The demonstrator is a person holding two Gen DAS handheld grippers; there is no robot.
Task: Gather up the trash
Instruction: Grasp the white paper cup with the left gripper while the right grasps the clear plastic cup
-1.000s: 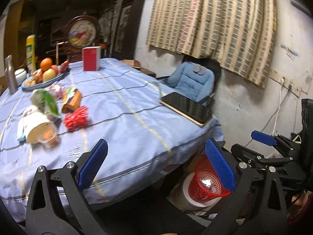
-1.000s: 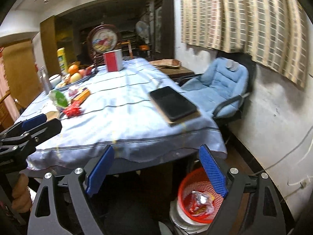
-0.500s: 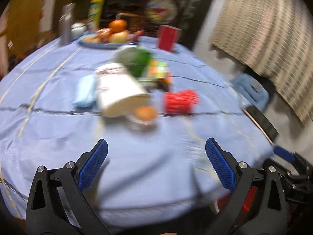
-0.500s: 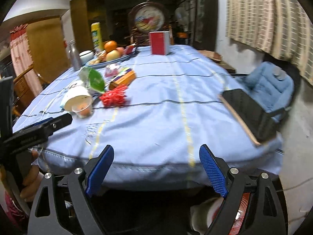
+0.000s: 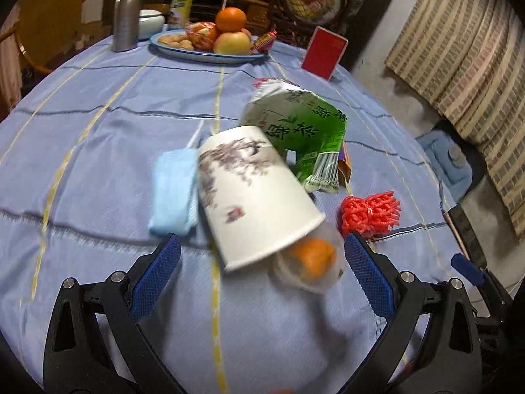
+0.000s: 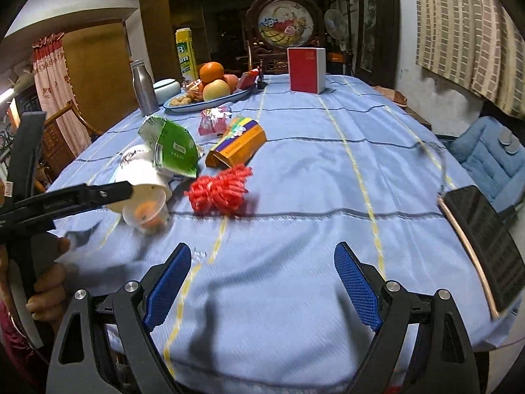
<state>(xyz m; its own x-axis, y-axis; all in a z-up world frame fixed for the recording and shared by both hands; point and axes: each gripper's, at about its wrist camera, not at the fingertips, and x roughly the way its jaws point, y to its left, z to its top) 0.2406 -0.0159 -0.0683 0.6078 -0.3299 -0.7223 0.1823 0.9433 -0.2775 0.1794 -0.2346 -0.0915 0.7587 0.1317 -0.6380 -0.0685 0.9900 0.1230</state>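
Note:
A white paper cup (image 5: 249,193) lies on its side on the blue tablecloth (image 5: 98,151), its mouth toward my left gripper (image 5: 262,272). That gripper is open, its blue pads to either side of the cup's rim and apart from it. A small clear plastic cup (image 5: 311,262) with something orange inside lies at the rim. Behind sit a green carton (image 5: 295,121), a light blue face mask (image 5: 174,193) and a red foam net (image 5: 370,213). In the right wrist view my right gripper (image 6: 261,282) is open and empty, nearer than the red net (image 6: 220,190) and an orange box (image 6: 236,146).
A fruit plate (image 6: 210,98), a steel bottle (image 6: 144,87), a yellow can (image 6: 185,54) and a red box (image 6: 305,70) stand at the table's far end. A dark tablet (image 6: 485,239) lies at the right edge. A blue chair (image 6: 489,151) stands beyond it.
Both grippers swung from the table's right edge and the red bin below toward the trash on the table. The paper cup now lies close between my left gripper's open fingers.

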